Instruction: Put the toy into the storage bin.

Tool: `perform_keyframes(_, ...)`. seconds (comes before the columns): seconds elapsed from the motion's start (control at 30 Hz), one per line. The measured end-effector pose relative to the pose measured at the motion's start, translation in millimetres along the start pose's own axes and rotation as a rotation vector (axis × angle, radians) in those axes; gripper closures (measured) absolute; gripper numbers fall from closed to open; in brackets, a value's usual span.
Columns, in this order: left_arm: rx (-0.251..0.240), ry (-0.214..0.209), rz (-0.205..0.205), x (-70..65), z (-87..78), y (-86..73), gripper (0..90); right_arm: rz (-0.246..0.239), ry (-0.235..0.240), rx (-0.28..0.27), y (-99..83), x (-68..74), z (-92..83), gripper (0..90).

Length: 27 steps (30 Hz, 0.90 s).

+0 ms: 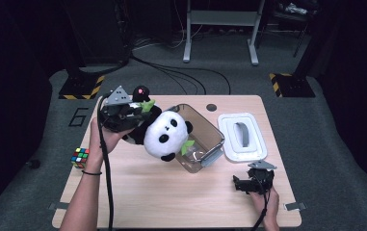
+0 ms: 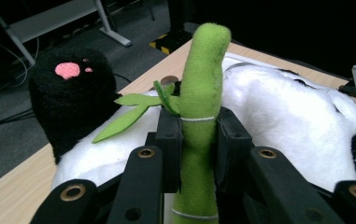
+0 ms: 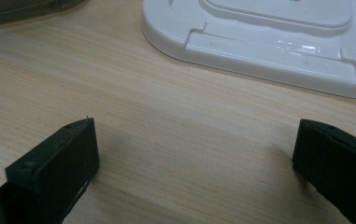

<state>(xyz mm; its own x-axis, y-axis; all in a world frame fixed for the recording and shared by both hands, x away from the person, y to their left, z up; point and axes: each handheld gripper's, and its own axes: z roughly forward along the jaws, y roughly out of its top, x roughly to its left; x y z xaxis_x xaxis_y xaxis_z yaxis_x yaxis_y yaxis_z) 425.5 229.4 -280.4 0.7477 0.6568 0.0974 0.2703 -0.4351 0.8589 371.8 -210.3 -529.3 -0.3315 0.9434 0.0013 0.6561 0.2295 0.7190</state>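
The left hand-held gripper (image 2: 199, 140) is clamped on the green bamboo stalk (image 2: 199, 93) of the plush panda (image 1: 164, 132), which hangs tilted above the tabletop (image 1: 147, 192), its head over the rim of the clear plastic container (image 1: 205, 139). The right hand-held gripper (image 3: 194, 163) rests near the white lid (image 3: 269, 42), jaws wide apart with nothing between them.

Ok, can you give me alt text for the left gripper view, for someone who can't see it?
The left gripper has its black jaws shut on a green plush bamboo stalk with felt leaves, sewn to a black-and-white plush panda lying over the light wooden table.
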Motion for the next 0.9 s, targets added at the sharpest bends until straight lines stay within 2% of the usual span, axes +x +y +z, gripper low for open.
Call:
perform_keyframes(0.33, -0.016, -0.027, 0.042, 0.5, 14.5, 14.3, 74.4, 0.000, 0.000, 0.000, 0.0, 0.0, -0.1, 0.0)
perform_keyframes(0.9, -0.020, -0.102, 0.075, 5.5, 45.5, 26.3, 74.5, 0.000, 0.000, 0.000, 0.0, 0.0, 0.0, 0.0)
